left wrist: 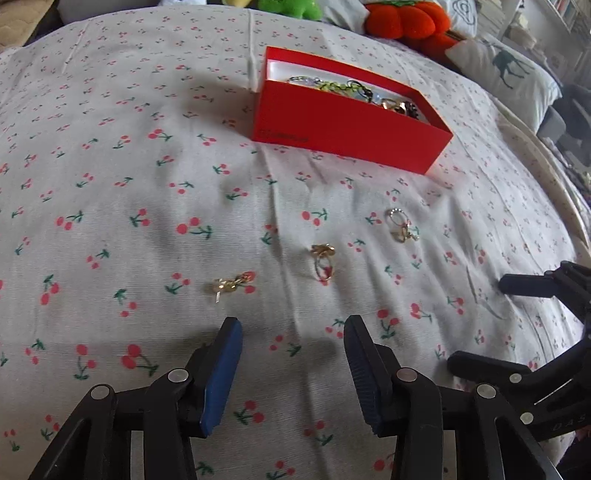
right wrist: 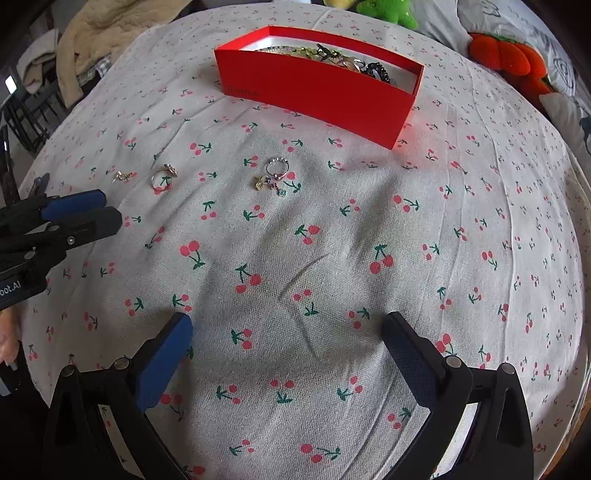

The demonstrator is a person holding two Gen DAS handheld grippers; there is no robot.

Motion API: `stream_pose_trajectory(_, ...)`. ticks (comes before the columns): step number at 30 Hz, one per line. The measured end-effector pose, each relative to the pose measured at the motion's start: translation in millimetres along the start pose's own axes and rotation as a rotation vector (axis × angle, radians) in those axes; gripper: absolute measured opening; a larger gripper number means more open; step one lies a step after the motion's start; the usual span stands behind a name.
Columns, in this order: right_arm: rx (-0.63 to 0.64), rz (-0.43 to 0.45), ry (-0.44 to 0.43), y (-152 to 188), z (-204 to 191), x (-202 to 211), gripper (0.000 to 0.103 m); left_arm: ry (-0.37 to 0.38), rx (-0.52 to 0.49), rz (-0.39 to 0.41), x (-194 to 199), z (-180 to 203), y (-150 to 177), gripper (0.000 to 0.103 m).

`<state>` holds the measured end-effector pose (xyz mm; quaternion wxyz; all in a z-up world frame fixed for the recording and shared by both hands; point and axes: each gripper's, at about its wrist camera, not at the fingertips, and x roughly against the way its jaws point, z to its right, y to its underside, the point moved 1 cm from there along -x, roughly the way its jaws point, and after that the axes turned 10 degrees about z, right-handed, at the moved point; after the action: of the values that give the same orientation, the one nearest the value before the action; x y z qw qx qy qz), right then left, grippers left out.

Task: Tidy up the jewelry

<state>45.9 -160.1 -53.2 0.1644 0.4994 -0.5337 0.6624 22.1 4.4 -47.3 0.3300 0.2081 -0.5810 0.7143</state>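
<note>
Red box [left wrist: 347, 129] sat far on my cherry-print sheet [left wrist: 110, 206], long axis running left-near to right-far, jewelry inside. Three rings [left wrist: 323, 260] lay nearer in a row. Left gripper [left wrist: 293, 332] and right gripper [right wrist: 288, 328] both gaped, empty. Plush toys [left wrist: 406, 22] beyond.

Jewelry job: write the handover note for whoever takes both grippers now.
Left gripper: open, empty, low over the sheet.
Right gripper: open, empty, further back.
Red box: open on the sheet, already holds several pieces.
Loose on the sheet, in front of the box: small gold piece nearest the left gripper, gold ring beside it, charm ring toward the right.
Done: part of the jewelry boxed.
Left: likely these three into the box.
</note>
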Motion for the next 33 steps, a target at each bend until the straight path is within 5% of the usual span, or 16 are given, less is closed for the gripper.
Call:
stream_pose_trajectory(5, -0.025, 0.023, -0.013, -8, 8, -2, 0.103, -0.014, -0.058, -0.006, -17, 23, -8, 0.044)
stream_pose_trajectory(13, -0.051, 0.022, -0.002, -16, 18, -6, 0.103, -0.082, -0.087, -0.022, -34, 36, -16, 0.003)
stream_pose_trajectory(33, -0.173, 0.02, 0.036, -41, 40, -18, 0.095, -0.094, -0.057, -0.024, -5, 18, -5, 0.0)
